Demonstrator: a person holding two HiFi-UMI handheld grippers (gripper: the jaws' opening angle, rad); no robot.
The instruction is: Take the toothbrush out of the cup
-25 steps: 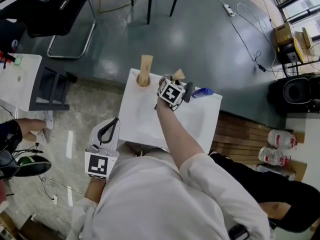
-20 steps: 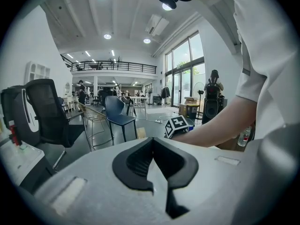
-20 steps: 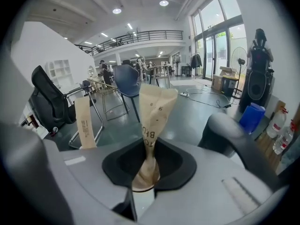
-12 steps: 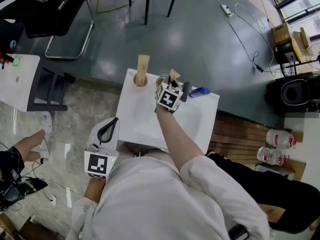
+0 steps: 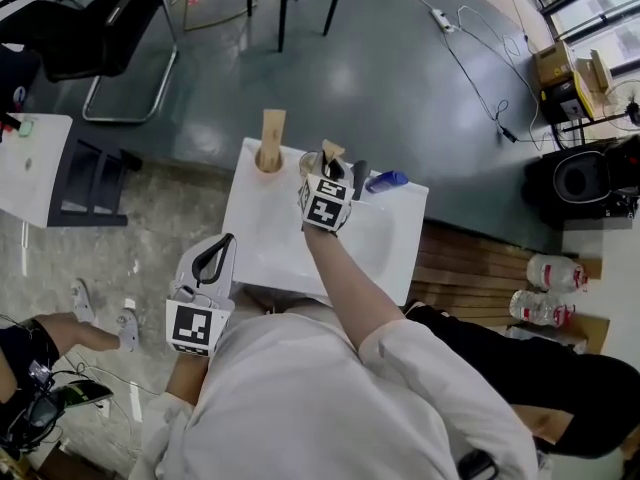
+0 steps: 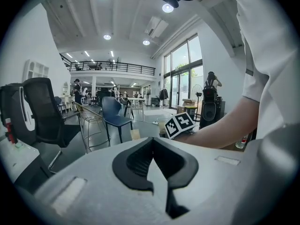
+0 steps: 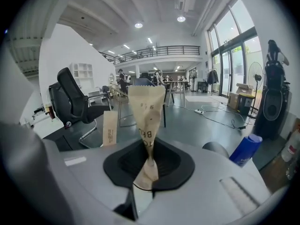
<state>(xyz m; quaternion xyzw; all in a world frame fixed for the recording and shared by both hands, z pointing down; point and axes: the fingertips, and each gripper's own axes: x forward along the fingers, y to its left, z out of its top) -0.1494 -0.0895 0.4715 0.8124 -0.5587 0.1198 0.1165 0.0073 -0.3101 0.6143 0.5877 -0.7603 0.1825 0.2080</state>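
Observation:
A toothbrush in a tan paper wrapper [image 7: 147,121] stands up between the jaws of my right gripper [image 7: 149,165], which is shut on its lower end. In the head view the right gripper [image 5: 330,171] is over the far edge of the white table [image 5: 270,238], with the wrapped toothbrush [image 5: 332,152] sticking up from it. The rim of a cup [image 5: 309,160] shows just left of it. My left gripper [image 5: 215,261] hangs at the table's near left edge. Its jaws [image 6: 152,161] are shut with nothing in them.
A second wrapped toothbrush [image 5: 271,128] stands in another cup [image 5: 267,160] at the far left of the table, also seen from the right gripper [image 7: 110,128]. A blue container [image 5: 386,180] lies at the far right. Chairs [image 5: 110,28] stand on the floor beyond.
My right gripper has risen a little and rolled, with the wrapped toothbrush in it. The left gripper has stayed where it was.

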